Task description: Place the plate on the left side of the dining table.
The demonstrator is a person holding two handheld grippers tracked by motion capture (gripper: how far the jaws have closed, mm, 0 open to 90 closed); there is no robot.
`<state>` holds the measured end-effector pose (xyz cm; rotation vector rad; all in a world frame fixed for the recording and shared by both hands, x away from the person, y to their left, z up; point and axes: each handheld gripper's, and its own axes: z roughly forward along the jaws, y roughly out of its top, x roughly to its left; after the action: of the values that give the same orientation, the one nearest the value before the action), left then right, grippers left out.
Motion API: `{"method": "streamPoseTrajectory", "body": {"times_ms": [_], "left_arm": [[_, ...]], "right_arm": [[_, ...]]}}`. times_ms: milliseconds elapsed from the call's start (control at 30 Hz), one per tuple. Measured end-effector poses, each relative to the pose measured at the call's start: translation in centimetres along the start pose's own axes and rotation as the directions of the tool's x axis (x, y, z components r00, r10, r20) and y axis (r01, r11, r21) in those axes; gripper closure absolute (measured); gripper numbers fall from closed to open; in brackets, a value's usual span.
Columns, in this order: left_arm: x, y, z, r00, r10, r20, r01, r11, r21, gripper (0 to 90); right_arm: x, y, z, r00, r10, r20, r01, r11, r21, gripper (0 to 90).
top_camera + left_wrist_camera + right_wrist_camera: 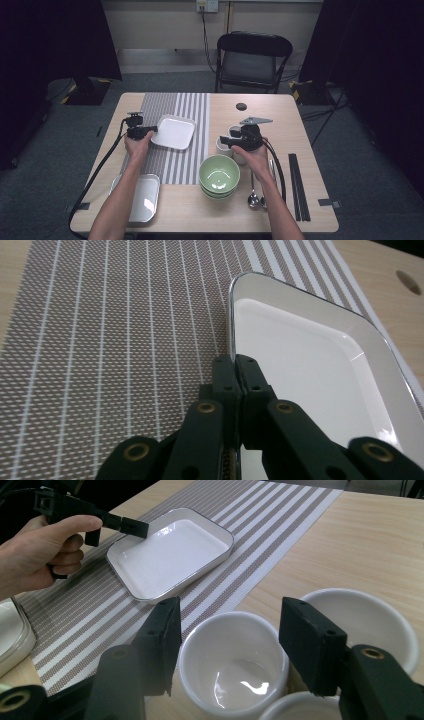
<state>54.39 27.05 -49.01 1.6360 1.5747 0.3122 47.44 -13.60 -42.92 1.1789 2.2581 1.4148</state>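
**White square plate pinched at its rim on the striped mat**

White square plate (173,132) lay flat on the striped mat (175,107), near that mat's middle, one corner turned toward the far edge of the surface (260,107). The left tongs (234,361) were closed on the plate's near-left rim, the two black jaws pressed together with the thin edge caught between them; seen from the right tongs' camera, the person's left hand (37,550) held them level over the mat's left side.

Just off the mat's right edge, on bare wood, stood a cluster of small white cups. The right tongs (227,635) stood around the nearest cup (234,662), one jaw on each side of it and both clear of its wall, so nothing was gripped; a second cup (367,617) sat right of it, touching or nearly so, and the rim of a third (300,707) showed at the bottom.

At the mat's near right corner sat stacked green bowls (219,175). Right of them lay two spoons (253,197), and farther right again black chopsticks (298,186). Beside the mat's near left corner rested another white dish (142,197). Beyond the surface's far edge stood a black folding chair (252,60).
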Motion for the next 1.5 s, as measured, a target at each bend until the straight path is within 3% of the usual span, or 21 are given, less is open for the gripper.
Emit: {"method": "streamPoseTrajectory", "body": {"times_ms": [67,200,267,333,467,567,733,800,967,1033,1167,1267,1300,1367,1467,1500], "left_arm": [[0.0,-0.1,0.2,0.9998,-0.017,0.007,0.017,0.9998,0.008,88.8],[-0.3,-0.4,0.4,0.9989,-0.035,-0.031,0.034,0.9994,-0.004,88.8],[-0.3,-0.7,0.5,0.9972,-0.067,-0.034,0.066,0.9977,-0.012,88.7],[-0.6,-0.9,0.4,0.9957,-0.070,-0.061,0.069,0.9974,-0.018,88.8],[-0.5,-0.9,0.3,0.9942,-0.085,-0.067,0.083,0.9963,-0.020,88.7],[-0.6,-1.0,0.2,0.9897,-0.121,-0.076,0.120,0.9925,-0.023,88.7],[-1.0,-1.1,0.2,0.9883,-0.117,-0.098,0.115,0.9930,-0.027,88.7],[-1.1,-1.2,0.2,0.9860,-0.133,-0.101,0.130,0.9907,-0.042,88.7],[-1.0,-1.1,0.2,0.9839,-0.150,-0.096,0.149,0.9886,-0.026,88.6],[-1.1,-1.2,0.2,0.9827,-0.151,-0.107,0.148,0.9883,-0.034,88.6],[-0.8,-1.3,0.2,0.9856,-0.150,-0.078,0.148,0.9884,-0.037,87.6],[-0.4,-1.3,0.1,0.9890,-0.139,-0.051,0.137,0.9900,-0.035,81.0],[-0.4,-1.3,-0.1,0.9889,-0.134,-0.064,0.132,0.9905,-0.041,78.8],[-0.3,-1.1,-0.4,0.9904,-0.129,-0.050,0.127,0.9911,-0.040,74.4],[-0.1,-0.8,-1.1,0.9948,-0.097,-0.030,0.096,0.9945,-0.043,67.3],[-0.2,-0.7,-1.4,0.9956,-0.084,-0.041,0.082,0.9957,-0.042,65.6]], "right_arm": [[0.0,0.1,-0.3,0.9999,-0.005,0.013,0.005,1.000,0.000,42.1],[-0.2,0.3,-0.9,0.9999,-0.003,0.015,0.003,1.000,-0.011,42.1],[-0.3,0.2,-1.0,0.9998,-0.002,0.019,0.003,1.000,-0.011,42.3],[-0.4,0.2,-1.1,0.9998,0.002,0.020,-0.002,1.000,-0.011,43.6],[-0.4,0.2,-1.2,0.9998,0.001,0.020,0.000,1.000,-0.016,43.6],[-0.3,0.2,-1.2,0.9998,-0.001,0.021,0.001,1.000,-0.015,43.6],[-0.5,0.0,-1.1,0.9997,0.007,0.025,-0.007,1.000,-0.002,43.4],[-0.6,0.0,-1.2,0.9996,0.009,0.027,-0.009,1.000,-0.005,43.4],[-0.6,-0.3,-1.1,0.9997,0.011,0.024,-0.011,1.000,-0.007,43.4],[-0.7,-0.4,-1.1,0.9996,0.016,0.024,-0.016,1.000,-0.009,43.4],[-0.7,-0.5,-1.0,0.9996,0.017,0.023,-0.017,1.000,-0.010,43.4],[-0.8,-0.5,-1.2,0.9996,0.020,0.019,-0.020,1.000,-0.012,43.1],[-0.8,-0.5,-1.2,0.9996,0.020,0.022,-0.020,1.000,-0.014,43.2],[-0.8,-0.5,-1.3,0.9996,0.018,0.021,-0.018,1.000,-0.014,43.1],[-0.6,-0.4,-1.4,0.9997,0.015,0.021,-0.015,1.000,-0.011,43.2],[-0.6,-0.4,-1.5,0.9998,0.011,0.018,-0.011,1.000,-0.012,43.2]]}}
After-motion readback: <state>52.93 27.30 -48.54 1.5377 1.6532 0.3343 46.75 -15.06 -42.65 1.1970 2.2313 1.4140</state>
